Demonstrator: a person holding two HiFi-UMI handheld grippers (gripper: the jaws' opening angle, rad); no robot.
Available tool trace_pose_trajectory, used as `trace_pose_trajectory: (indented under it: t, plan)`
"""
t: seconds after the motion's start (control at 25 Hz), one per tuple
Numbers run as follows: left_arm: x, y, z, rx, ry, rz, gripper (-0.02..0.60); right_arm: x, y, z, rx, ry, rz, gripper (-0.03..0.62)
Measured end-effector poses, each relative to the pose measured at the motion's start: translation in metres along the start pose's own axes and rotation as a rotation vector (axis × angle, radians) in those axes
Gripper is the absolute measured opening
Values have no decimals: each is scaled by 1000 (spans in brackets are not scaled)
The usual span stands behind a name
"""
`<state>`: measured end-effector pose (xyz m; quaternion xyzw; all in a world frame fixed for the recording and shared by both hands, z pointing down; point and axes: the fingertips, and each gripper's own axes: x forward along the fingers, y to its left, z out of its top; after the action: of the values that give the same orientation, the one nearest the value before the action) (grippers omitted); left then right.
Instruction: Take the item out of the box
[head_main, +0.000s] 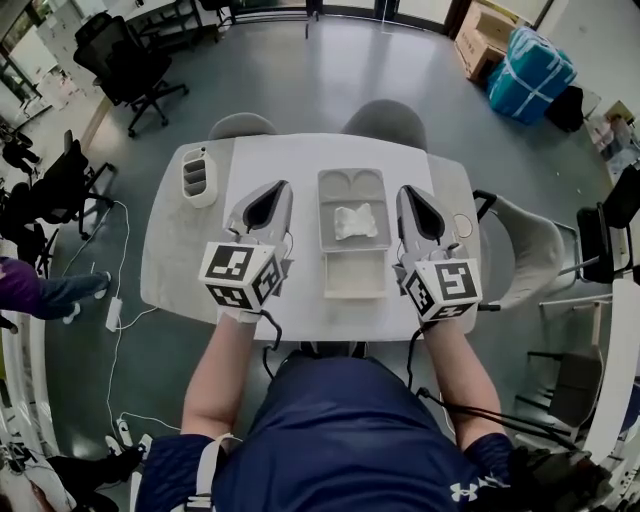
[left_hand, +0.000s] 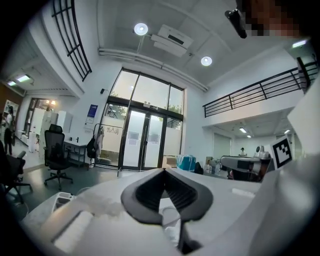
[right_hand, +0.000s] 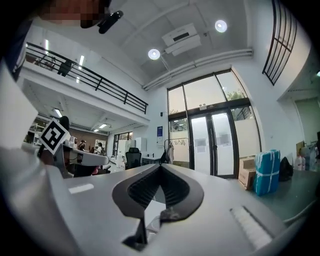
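Observation:
An open pale box (head_main: 354, 280) lies in the middle of the white table (head_main: 180, 260). Its far half holds a crumpled white item (head_main: 354, 221); its near half is bare. My left gripper (head_main: 283, 186) hovers left of the box, its tips pointing away from me. My right gripper (head_main: 405, 190) hovers right of the box in the same way. Neither touches the box or the item. In the left gripper view the left gripper (left_hand: 164, 170) has its jaws together with nothing between them. In the right gripper view the right gripper (right_hand: 161, 165) also has its tips meeting on nothing.
A white compartment holder (head_main: 197, 175) stands on the table's far left. A small round object (head_main: 462, 225) lies near the right edge. Two grey chairs (head_main: 243, 125) (head_main: 385, 122) stand at the far side, another chair (head_main: 525, 245) at the right.

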<state>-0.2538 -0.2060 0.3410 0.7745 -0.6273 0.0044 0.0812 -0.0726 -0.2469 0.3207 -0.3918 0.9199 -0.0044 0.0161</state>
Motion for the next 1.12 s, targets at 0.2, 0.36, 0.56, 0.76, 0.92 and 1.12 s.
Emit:
trace_pose_trajectory:
  t: [0.2, 0.36, 0.56, 0.76, 0.92, 1.12]
  plan:
    - [-9, 14, 9, -18, -33, 43, 2, -4, -10, 7, 6, -20, -17, 2]
    - [-13, 9, 9, -19, -38, 34, 2, -9, -13, 4, 16, -17, -28, 2]
    - [-14, 8, 10, -22, -48, 31, 2, -8, -9, 3, 4, -19, -18, 2]
    - [-11, 8, 10, -38, -43, 25, 2, -8, -11, 5, -10, -21, -22, 2]
    - [-8, 7, 7, -43, -37, 23, 2, -9, -14, 5, -10, -20, -26, 2]
    - [-5, 7, 8, -43, -36, 24, 2, -9, -14, 3, -11, -16, -24, 2]
